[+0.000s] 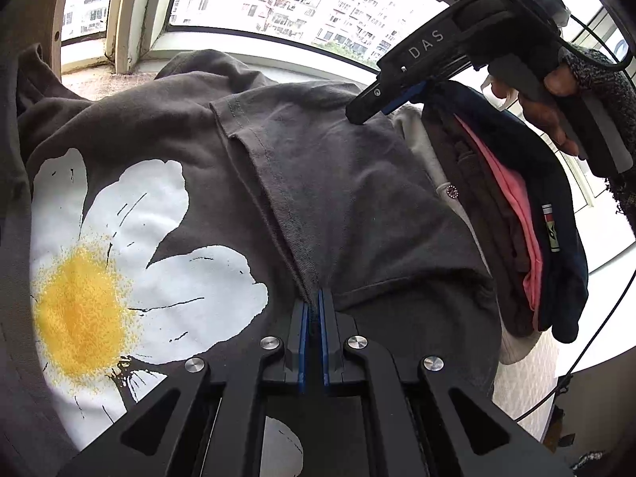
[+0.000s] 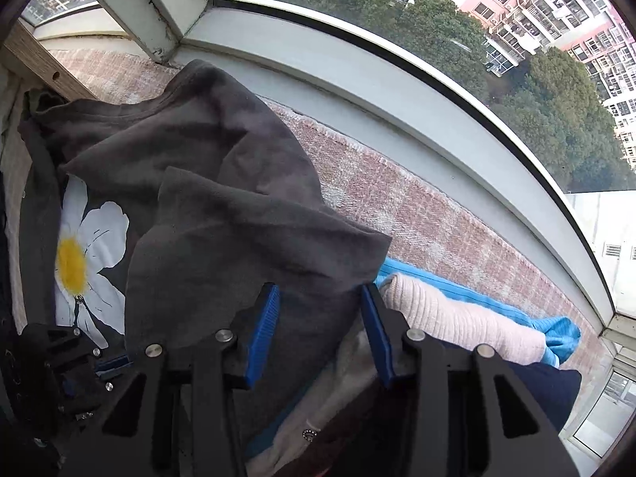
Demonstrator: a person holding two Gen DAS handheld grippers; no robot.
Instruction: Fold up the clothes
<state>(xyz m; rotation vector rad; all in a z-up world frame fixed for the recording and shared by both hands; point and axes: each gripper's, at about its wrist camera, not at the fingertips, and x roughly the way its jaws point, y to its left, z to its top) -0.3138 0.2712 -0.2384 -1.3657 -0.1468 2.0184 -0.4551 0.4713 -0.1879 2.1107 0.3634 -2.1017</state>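
A dark grey T-shirt with a white and yellow daisy print lies spread on the sill. One side is folded over as a flap. My left gripper is shut on the near hem of that flap. My right gripper is open above the flap's far part, with cloth between its blue pads. The right gripper also shows in the left wrist view, its tip touching the flap. The left gripper shows at the lower left of the right wrist view.
A pile of folded clothes, navy, pink and brown, lies right of the shirt. A pink knit roll and a blue cloth lie on the woven mat. The curved window frame bounds the far side.
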